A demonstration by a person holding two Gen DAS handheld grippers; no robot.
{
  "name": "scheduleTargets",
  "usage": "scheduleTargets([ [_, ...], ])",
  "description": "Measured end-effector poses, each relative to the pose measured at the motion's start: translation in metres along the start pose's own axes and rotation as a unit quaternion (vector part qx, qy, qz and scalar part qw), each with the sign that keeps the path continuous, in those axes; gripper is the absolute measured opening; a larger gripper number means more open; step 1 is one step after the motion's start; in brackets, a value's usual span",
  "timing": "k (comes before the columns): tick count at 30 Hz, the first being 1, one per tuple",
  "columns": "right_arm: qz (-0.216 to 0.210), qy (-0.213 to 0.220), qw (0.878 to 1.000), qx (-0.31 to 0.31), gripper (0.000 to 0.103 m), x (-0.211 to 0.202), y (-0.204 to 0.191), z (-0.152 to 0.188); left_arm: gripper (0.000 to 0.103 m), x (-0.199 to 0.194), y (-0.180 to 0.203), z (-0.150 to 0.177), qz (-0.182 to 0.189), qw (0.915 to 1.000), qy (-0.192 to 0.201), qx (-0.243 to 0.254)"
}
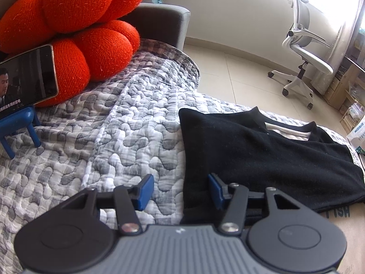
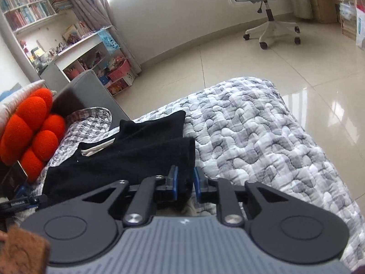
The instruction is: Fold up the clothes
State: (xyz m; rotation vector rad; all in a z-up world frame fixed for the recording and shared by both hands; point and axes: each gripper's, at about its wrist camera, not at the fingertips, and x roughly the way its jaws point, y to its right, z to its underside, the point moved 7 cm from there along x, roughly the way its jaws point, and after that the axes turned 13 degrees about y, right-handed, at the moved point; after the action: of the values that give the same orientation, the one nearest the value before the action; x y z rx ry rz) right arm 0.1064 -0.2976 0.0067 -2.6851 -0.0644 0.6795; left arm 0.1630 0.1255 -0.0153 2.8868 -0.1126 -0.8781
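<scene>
The grey-and-white quilted cover (image 1: 109, 137) spreads over the whole seat, from the orange knitted puff cushion (image 1: 75, 29) at the far left to the near edge above the pale tiled floor (image 2: 251, 64). On it lies the black knit garment with a white inner collar (image 1: 262, 155), already doubled over itself, its long axis running left to right across the cover, neckline toward the far side.

The coming move turns on the garment's two ends. In the left wrist view, its left edge runs straight up between the spread jaws of the left gripper (image 1: 180, 193): one blue pad over bare quilt, the other over black cloth, neither pressing, so nothing is held. In the right wrist view, the right gripper (image 2: 186, 183) has its jaws drawn close with the garment's near right corner between them. The gap is narrow, and I judge it pinched on that corner, though contact is hard to confirm. The right hand is thus the one engaged; the left sits just at its edge, needing only to close.

A white swivel office chair (image 2: 267, 9) stands well off on the floor. A phone with a gold rim (image 1: 27, 77) leans on the cushion atop a small blue stand (image 1: 18, 125), its screen showing subtitles too small to read. Cardboard at the near right bears partial letters, roughly "HSL".
</scene>
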Motion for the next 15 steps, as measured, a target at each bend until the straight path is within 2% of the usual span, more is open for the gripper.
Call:
scheduleTargets([
  [1,0.013,0.001,1.0,-0.023,0.032,-0.001,-0.002,0.0,0.054,0.0,0.0,0.0,0.0,1.0,0.0,-0.001],
  [3,0.02,0.017,0.999,-0.041,0.034,-0.006,-0.007,-0.002,0.053,-0.002,0.002,-0.003,0.001,1.0,0.001,-0.004],
  [7,-0.027,0.032,0.998,-0.053,0.036,-0.01,-0.031,-0.005,0.05,-0.015,0.012,-0.015,0.01,0.9993,0.035,0.006],
  [12,-0.094,-0.003,0.993,-0.07,0.037,0.009,-0.069,0.007,0.05,-0.016,0.038,-0.016,0.04,0.9973,0.057,0.022],
  [15,-0.092,-0.029,0.991,-0.098,0.037,0.026,-0.081,0.024,0.05,-0.005,0.05,-0.005,0.024,0.9967,0.041,0.066],
])
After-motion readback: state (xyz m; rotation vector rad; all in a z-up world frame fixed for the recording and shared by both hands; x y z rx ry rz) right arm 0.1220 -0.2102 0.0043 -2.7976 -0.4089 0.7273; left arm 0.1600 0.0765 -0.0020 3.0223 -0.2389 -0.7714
